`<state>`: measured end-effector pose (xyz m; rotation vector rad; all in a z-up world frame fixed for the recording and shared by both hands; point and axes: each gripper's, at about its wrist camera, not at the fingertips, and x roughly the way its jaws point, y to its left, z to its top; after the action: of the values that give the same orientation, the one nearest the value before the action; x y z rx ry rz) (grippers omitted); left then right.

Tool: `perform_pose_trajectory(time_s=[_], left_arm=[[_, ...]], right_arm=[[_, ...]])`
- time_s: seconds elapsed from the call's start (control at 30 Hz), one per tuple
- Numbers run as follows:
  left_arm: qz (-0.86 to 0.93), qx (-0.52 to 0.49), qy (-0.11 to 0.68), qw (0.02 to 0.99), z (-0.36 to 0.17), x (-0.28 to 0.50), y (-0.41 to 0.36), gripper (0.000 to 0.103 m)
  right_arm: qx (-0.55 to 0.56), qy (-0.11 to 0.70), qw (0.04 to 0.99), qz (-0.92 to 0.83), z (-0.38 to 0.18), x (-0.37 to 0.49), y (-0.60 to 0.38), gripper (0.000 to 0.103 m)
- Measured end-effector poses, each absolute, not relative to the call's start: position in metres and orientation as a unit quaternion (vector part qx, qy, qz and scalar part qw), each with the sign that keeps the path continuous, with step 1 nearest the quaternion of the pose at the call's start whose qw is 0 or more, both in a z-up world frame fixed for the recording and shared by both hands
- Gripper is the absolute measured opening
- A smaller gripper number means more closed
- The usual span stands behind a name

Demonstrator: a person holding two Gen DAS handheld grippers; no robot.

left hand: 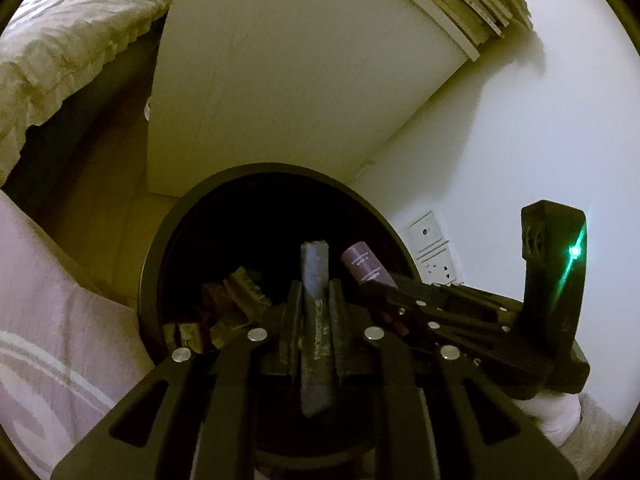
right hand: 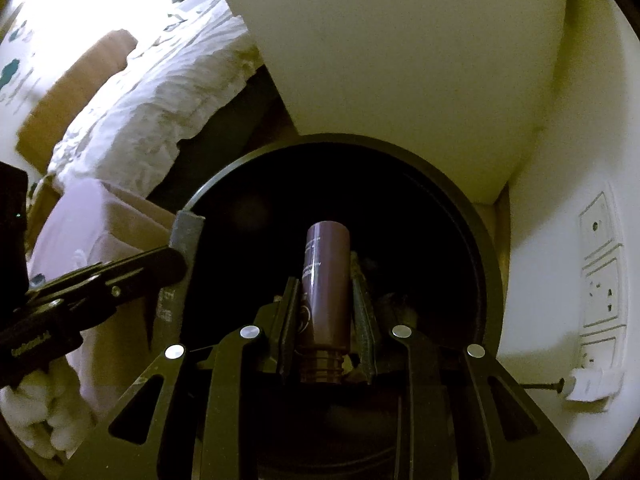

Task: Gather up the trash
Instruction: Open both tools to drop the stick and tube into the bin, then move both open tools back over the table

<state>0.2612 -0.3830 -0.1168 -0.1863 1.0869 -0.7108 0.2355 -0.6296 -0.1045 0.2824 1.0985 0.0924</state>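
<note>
Bedroom corner: white wall [left hand: 500,120] with a socket plate [right hand: 600,280] on the right of both views, a rumpled bed [left hand: 60,48] at upper left, a pale cabinet side [left hand: 280,80] at the top.
Bin: a round black trash bin [left hand: 160,240] fills the lower centre, mouth open beneath both grippers, so anything let go should fall inside.
Left gripper [left hand: 316,304]: clamped on a grey stick-shaped wrapper [left hand: 316,280], its tip poking out over the bin's opening.
Right gripper [right hand: 325,292]: gripping a maroon bottle [right hand: 326,272] by its body, threaded neck toward the camera, over the dark interior.
Contents: crumpled wrappers [left hand: 236,296] at lower left of the bin; probably earlier trash, too dim to be sure.
Stage: both pieces look ready to drop.
</note>
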Motion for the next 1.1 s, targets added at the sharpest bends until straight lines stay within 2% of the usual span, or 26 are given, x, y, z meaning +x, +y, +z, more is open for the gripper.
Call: perform_pose_trajectory(time_s=[0.03, 0.07, 0.1, 0.17, 0.2, 0.33, 0.47, 0.77, 1.1], left_arm=[[-0.331, -0.088, 0.505, 0.792, -0.116, 0.261, -0.382, 0.034], [-0.332, -0.090, 0.503, 0.793, -0.115, 0.261, -0.381, 0.045], [-0.337, -0.092, 0.494, 0.796, -0.111, 0.259, -0.380, 0.050], [-0.334, -0.084, 0.481, 0.806, -0.105, 0.254, -0.377, 0.065], [-0.332, -0.081, 0.478, 0.809, -0.102, 0.252, -0.376, 0.067], [-0.320, -0.078, 0.468, 0.820, -0.089, 0.241, -0.362, 0.068], [-0.287, -0.083, 0.437, 0.848, -0.068, 0.222, -0.327, 0.080], [-0.180, -0.084, 0.390, 0.899, -0.038, 0.183, -0.220, 0.080], [-0.123, -0.085, 0.371, 0.917, -0.026, 0.150, -0.151, 0.080]], right_arm=[[0.135, 0.520, 0.842, 0.044, -0.104, 0.236, -0.630, 0.039], [0.136, 0.518, 0.843, 0.044, -0.103, 0.235, -0.629, 0.045], [0.135, 0.516, 0.845, 0.044, -0.102, 0.234, -0.629, 0.051], [0.131, 0.515, 0.846, 0.047, -0.099, 0.233, -0.624, 0.052], [0.128, 0.515, 0.846, 0.049, -0.098, 0.232, -0.622, 0.052], [0.123, 0.507, 0.851, 0.062, -0.084, 0.226, -0.609, 0.052], [0.103, 0.495, 0.858, 0.089, -0.067, 0.222, -0.580, 0.052], [0.059, 0.466, 0.867, 0.166, -0.030, 0.209, -0.493, 0.052], [0.032, 0.453, 0.862, 0.227, -0.003, 0.201, -0.406, 0.052]])
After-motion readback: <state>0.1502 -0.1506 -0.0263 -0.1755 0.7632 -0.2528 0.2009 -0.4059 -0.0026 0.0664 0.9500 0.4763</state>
